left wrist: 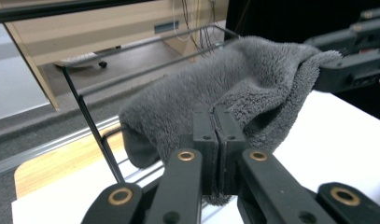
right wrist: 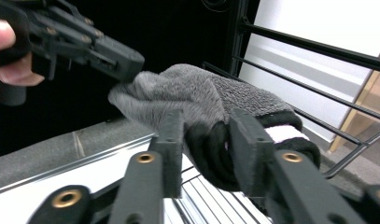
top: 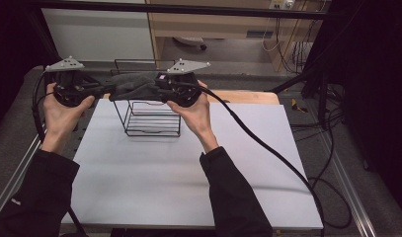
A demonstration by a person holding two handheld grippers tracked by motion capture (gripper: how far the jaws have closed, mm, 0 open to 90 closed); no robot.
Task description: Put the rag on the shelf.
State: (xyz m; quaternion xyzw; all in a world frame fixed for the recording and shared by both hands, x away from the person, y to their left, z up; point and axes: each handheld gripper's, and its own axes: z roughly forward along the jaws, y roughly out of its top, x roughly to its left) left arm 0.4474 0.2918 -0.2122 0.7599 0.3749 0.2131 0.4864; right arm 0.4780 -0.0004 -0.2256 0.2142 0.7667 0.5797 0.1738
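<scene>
Above the wire rack (top: pixel 151 116) on the white surface (top: pixel 188 168), a grey fleece sock (top: pixel 134 85) stretched level between both hands. Left gripper (left wrist: pixel 217 140) fingers were clamped on its toe; right gripper (right wrist: pixel 208 140) fingers stood apart around its cuff.

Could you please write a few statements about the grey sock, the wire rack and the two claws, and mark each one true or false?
1. The left claw is shut on the grey fleecy sock. True.
2. The sock lies flat on the white board. False: it is held up over the black wire rack, between the two claws.
3. The right claw has the sock's dark cuff end between its jaws. True.
4. The wire rack stands on the floor. False: it stands on the white board.
5. The two claws work at opposite ends of the sock. True.
</scene>
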